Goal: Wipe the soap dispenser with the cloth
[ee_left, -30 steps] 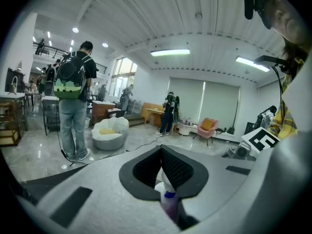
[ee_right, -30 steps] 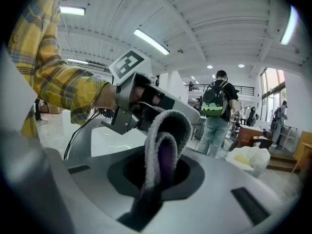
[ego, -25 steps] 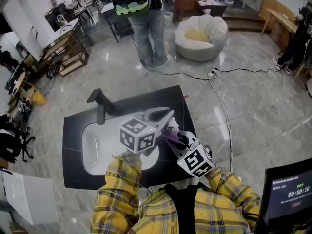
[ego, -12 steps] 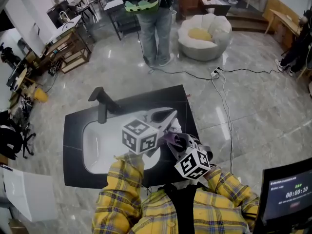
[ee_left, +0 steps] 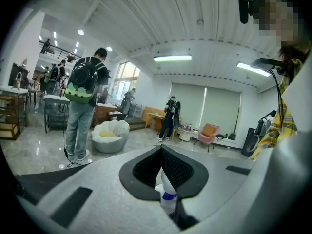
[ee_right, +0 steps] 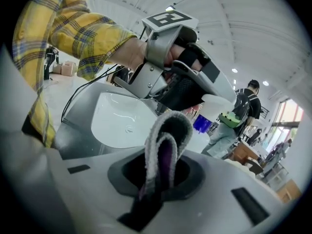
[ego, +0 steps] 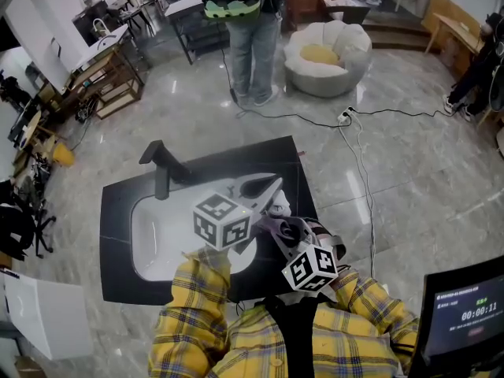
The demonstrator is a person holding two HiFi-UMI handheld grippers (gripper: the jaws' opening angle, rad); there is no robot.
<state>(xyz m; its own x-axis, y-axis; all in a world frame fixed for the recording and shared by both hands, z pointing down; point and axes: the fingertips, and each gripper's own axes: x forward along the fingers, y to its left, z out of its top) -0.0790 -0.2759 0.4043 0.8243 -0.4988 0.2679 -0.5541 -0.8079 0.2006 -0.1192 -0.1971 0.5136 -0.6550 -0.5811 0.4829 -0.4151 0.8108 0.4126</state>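
In the head view my left gripper is shut on the white soap dispenser and holds it above the right end of the white sink. The left gripper view shows the dispenser's white top and blue collar pinched between the dark pads. My right gripper is shut on a folded purple and grey cloth, just below and right of the dispenser. In the right gripper view the cloth loops up out of the jaws toward the dispenser. Whether cloth and dispenser touch I cannot tell.
The sink sits in a black counter with a black faucet at its back left. A person with a backpack stands beyond, beside a white beanbag. A cable and power strip lie on the floor. A monitor stands at bottom right.
My right gripper has sunk a little and rolled, carrying the cloth down beside the dispenser. The left gripper has kept still with the dispenser in it.
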